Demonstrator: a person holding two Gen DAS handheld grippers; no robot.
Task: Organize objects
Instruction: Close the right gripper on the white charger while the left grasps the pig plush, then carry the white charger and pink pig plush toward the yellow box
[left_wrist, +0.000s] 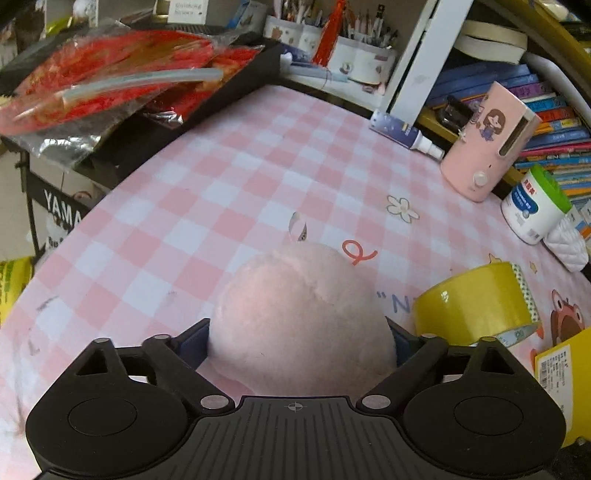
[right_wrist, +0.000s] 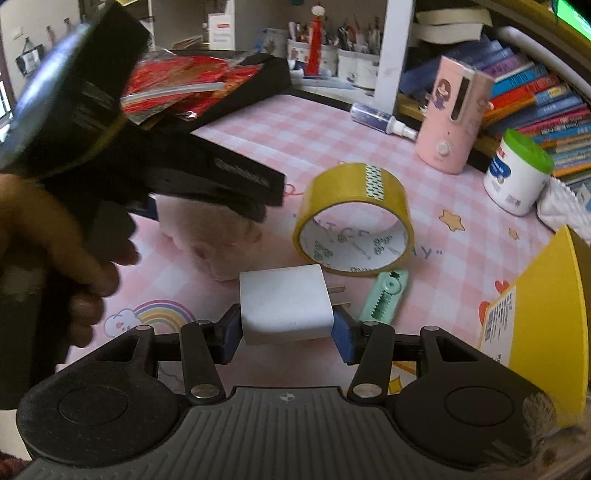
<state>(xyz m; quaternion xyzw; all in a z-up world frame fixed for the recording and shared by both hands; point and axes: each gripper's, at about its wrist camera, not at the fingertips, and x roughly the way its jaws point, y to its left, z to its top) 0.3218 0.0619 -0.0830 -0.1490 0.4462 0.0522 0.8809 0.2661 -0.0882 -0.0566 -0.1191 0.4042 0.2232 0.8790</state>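
My left gripper (left_wrist: 301, 343) is shut on a pink plush toy (left_wrist: 301, 314) that fills the space between its fingers, low over the pink checked tablecloth (left_wrist: 221, 177). The right wrist view shows the same toy (right_wrist: 221, 240) under the left gripper's black body (right_wrist: 221, 177). My right gripper (right_wrist: 286, 332) is shut on a white plug adapter (right_wrist: 284, 302), its prongs pointing right. A yellow tape roll (right_wrist: 354, 218) stands on its edge just beyond the adapter; it also shows in the left wrist view (left_wrist: 476, 302). A mint correction-tape dispenser (right_wrist: 386, 299) lies beside the adapter.
A pink humidifier (right_wrist: 452, 118), a white green-lidded tub (right_wrist: 517, 177) and a spray bottle (right_wrist: 380, 120) stand at the back right before stacked books (right_wrist: 535, 99). A yellow box (right_wrist: 543, 317) sits at the right. Red packets on a black keyboard (left_wrist: 122, 81) are back left.
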